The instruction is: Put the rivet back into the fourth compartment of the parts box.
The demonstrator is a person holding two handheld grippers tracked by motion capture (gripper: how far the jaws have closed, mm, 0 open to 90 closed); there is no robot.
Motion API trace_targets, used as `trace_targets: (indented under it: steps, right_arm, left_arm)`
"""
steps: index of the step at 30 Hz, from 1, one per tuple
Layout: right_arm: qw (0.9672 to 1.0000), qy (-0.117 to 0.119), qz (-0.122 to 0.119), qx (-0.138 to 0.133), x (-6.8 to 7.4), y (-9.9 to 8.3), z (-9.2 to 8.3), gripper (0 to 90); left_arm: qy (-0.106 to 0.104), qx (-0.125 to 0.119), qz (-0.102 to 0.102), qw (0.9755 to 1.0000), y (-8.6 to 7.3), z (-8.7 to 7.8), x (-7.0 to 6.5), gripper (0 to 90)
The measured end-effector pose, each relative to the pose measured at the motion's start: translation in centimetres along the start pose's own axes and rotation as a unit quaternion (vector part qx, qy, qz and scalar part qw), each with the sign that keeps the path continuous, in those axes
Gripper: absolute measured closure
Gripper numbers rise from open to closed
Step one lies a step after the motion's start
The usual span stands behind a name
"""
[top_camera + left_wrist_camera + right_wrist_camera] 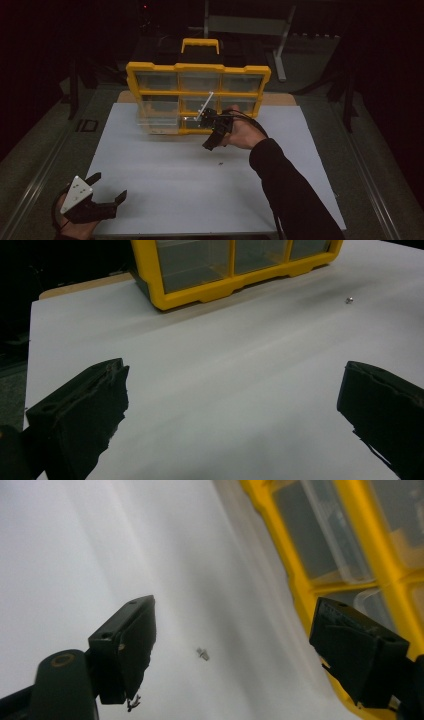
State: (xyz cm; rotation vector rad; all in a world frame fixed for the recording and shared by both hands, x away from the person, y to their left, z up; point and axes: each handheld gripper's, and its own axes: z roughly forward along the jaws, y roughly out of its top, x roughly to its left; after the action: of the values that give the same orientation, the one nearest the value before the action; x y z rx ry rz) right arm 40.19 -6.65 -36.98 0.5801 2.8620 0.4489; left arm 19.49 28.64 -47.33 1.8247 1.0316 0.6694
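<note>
A yellow organizer case (197, 75) with clear drawers stands upright at the far edge of the white board; its frame shows in the left gripper view (220, 287) and the right gripper view (295, 575). A tiny metal screw (220, 163) lies loose on the board in front of it. My right gripper (212, 137) hovers just in front of the case's lower right drawers, open and holding nothing. In its own view (235, 610) the screw (202, 653) lies on the board between the jaws. My left gripper (109, 186) rests open at the near left corner; from it (235, 375) the screw (350, 300) lies far ahead.
One clear drawer (157, 122) sticks out of the case's lower left. The white board (165, 200) covers most of the table. A metal stand (282, 45) rises behind the case, with dark floor around the table.
</note>
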Motion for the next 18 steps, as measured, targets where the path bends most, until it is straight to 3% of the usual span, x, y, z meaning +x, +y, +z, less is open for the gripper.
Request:
trace_targets:
  steps: [18]
  right_arm:
    - [0.9970, 0.021, 0.011, 0.074, 0.5, -3.5, 6.7, 18.8]
  left_arm:
    - [0.000, -0.001, 0.000, 1.0000, 0.0, 0.0, 0.0, 0.7]
